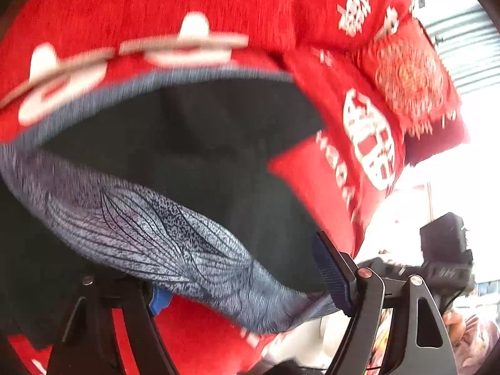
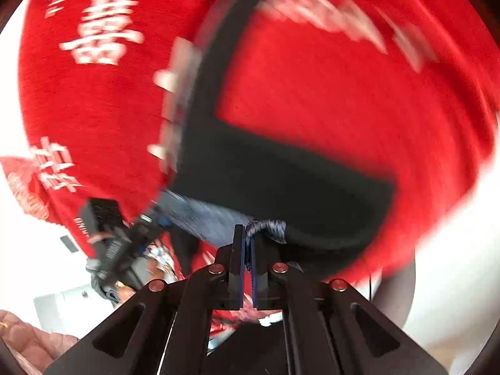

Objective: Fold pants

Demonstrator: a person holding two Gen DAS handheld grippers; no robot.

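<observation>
The pants (image 1: 200,156) are dark with a grey-blue leaf-patterned waistband (image 1: 150,234). They hang lifted over a red bedspread (image 1: 156,6) with white characters. My left gripper (image 1: 247,284) stands wide open with the waistband lying across between its fingers; the right fingertip pad (image 1: 331,272) is clear of the cloth. In the right wrist view the pants (image 2: 281,181) stretch away, and my right gripper (image 2: 247,240) is shut on the waistband edge (image 2: 265,228). The left gripper (image 2: 125,237) shows at lower left there. Both views are motion-blurred.
Red embroidered pillows (image 1: 406,78) lie at the bed's far right. The right gripper's body (image 1: 443,250) shows at the right edge of the left wrist view. A pink sleeve (image 2: 25,337) is at lower left. Bright white surroundings lie beyond the bed.
</observation>
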